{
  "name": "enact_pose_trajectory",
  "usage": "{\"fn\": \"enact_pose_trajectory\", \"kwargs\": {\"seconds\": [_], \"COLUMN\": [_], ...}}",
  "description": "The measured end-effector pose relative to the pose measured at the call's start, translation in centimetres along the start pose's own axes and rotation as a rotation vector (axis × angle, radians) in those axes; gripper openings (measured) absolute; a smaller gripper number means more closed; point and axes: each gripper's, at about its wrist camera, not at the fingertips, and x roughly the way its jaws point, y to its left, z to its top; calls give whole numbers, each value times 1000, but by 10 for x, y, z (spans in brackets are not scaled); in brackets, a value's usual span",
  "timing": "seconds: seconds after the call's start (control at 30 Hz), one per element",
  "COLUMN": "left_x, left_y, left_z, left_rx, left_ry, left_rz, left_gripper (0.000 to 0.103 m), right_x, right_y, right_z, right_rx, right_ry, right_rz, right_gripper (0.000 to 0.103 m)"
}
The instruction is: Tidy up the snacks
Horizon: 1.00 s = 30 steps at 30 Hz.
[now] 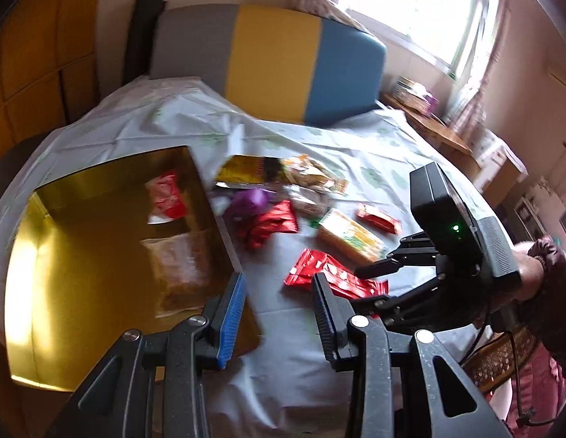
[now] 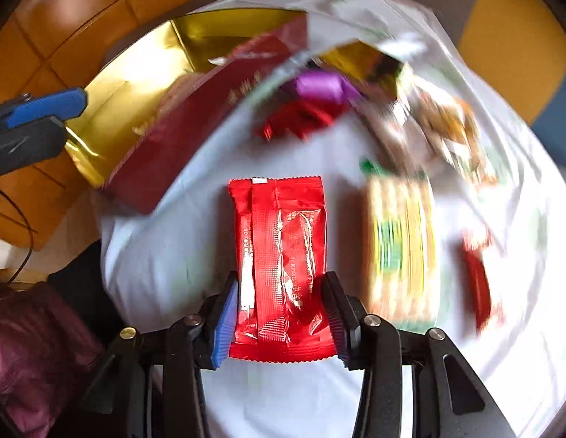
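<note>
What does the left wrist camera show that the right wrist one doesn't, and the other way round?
Only the left wrist view shows the inside of the gold box, with a red packet and a pale packet lying in it. Only the right wrist view shows the right gripper closed on a red wrapper, and the box's dark red outer wall. Both show the purple candy and the yellow cracker pack on the tablecloth.
</note>
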Motion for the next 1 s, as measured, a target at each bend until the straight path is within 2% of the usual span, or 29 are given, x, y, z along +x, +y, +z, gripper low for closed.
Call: {"fn": "enact_pose_trajectory", "kwargs": {"seconds": [0.1,0.2,0.33,0.47,0.5,0.63,0.73,0.93,1.0], "left_x": [11,24,48,74,82,106,116,136,145], "left_y": [-16,-31,-48,-58,-59,-52,-54,-65,-65], "left_z": [1,-3,-8,-10,-9,0,6,17,17], "left_rx": [31,45,57,18,-20,-193,-234,-180,-206], "left_ry": [47,109,207,290,315,372,380,380,404], "left_rz": [-47,-104,-144,-167,-173,-215,-171,9,14], "left_gripper": [37,37,37,38,38,71,72,72,77], "right_x": [-14,-39,-63,-73,-77,-86,-91,-89,-89], "right_y": [-15,-37,-73,-104,-109,-122,-125,-130,-133], "right_z": [-12,-16,-18,-22,-23,-27,-27,-27,-28], "right_rx": [49,120,251,405,429,500,515,550,566], "right_ry": [-41,-137,-267,-306,-315,-348,-363,-352,-350], "right_rz": [64,86,49,-18,-28,-37,-34,-53,-54], "right_gripper": [74,75,75,75,76,81,82,83,83]}}
